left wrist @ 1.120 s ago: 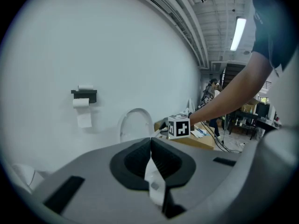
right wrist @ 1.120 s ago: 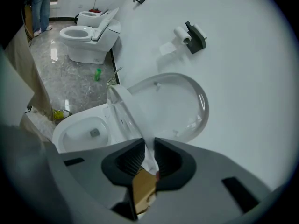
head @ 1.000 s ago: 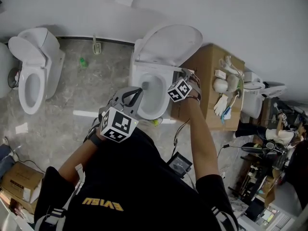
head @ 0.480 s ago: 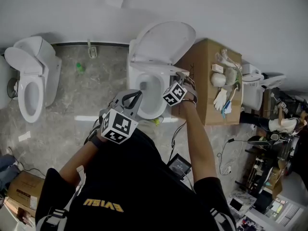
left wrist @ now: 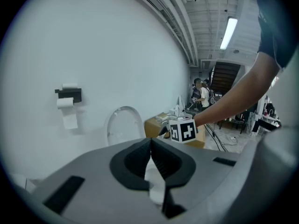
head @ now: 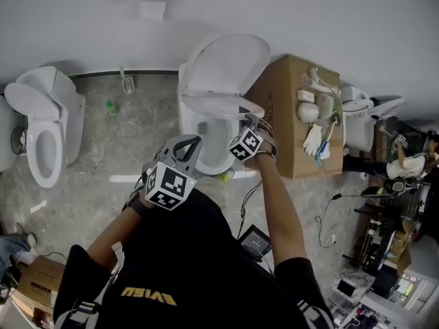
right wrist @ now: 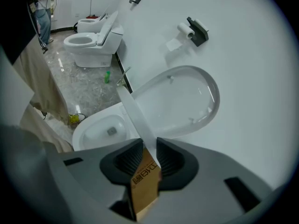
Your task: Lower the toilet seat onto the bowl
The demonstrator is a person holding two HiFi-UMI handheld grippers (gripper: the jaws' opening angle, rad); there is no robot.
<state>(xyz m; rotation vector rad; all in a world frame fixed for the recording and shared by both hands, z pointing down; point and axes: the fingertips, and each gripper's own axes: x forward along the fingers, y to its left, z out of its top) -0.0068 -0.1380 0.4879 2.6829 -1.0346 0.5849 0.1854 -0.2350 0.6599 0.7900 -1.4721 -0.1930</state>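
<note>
Toilet seat point(head: 219, 103) is sitting part-way down, hinged at the back edge of the bowl point(right wrist: 93, 118) and tilting over it, not yet resting on the rim. The lid point(head: 230, 60) is standing up against the wall behind. Right gripper point(right wrist: 149, 147) is pinching the seat's thin rim at its front-right edge. Its jaws are only narrowly apart around that rim and have just been easing open, with the rim between them. Main risk: the grip is slackening with the seat mid-swing. If the pads let go now, the seat is probably dropping free and slamming on the bowl's rim. Second risk: one jaw is sitting under the seat, so riding it all the way down is likely trapping that jaw between seat and rim. Third: the cardboard box point(head: 285, 108) is standing just beside the bowl's right side, so the right wrist is working in a tight gap and may be clipping it. Left gripper point(left wrist: 152, 141) is hanging at the bowl's front edge with its jaws together, gripping nothing, so it isn't placed to catch a slip.
</note>
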